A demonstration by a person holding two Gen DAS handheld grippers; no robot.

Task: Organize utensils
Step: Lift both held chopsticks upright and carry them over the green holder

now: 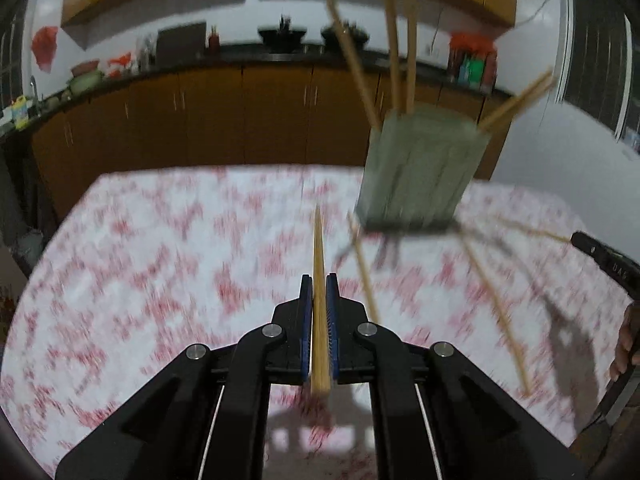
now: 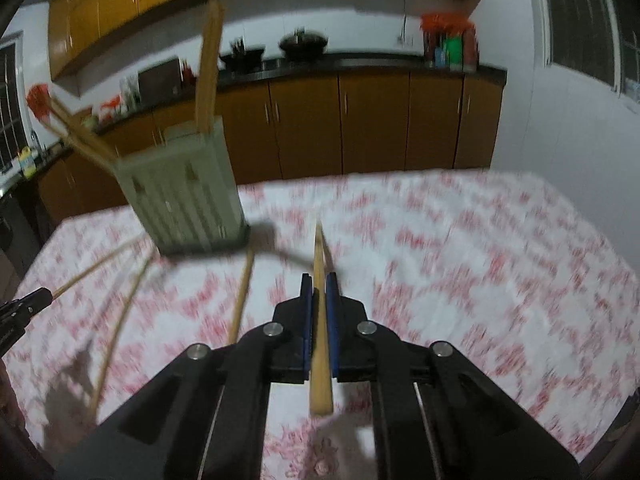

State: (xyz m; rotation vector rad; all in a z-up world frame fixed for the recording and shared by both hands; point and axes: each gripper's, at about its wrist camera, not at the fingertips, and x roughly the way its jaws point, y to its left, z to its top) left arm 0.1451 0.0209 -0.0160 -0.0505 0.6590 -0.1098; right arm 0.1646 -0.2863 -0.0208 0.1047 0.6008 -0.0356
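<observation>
my left gripper (image 1: 319, 280) is clamped on a wooden chopstick (image 1: 319, 264), the blue pads (image 1: 305, 320) pressing it from both sides; the stick runs forward past the fingertips, its thin end pointing out over the table and its thick square end sticking back between the black arms. my right gripper (image 2: 319, 280) is closed the same way on a second chopstick (image 2: 319, 256), held lengthwise between its pads, thick end toward the camera.

both views are smeared by motion blur, so fine detail is hard to read. the table (image 1: 140, 280) wears a white cloth with a red floral pattern. on it stands a pale green slatted utensil holder (image 1: 420, 168), upright, to the right in the left view and to the left in the right view (image 2: 188, 188). several chopsticks (image 1: 394, 52) already stand in it, leaning out at different angles.

loose chopsticks (image 1: 496, 308) lie on the cloth just in front of the holder, fanned out; in the right view i count about three (image 2: 242, 296), one close beside my right gripper.

the tip of my right gripper shows at the right edge of the left view, with some fingers (image 1: 624, 344) of the person's hand below it.

behind the table runs a dark kitchen counter (image 2: 360, 62) over brown cabinets, with pots on top.
</observation>
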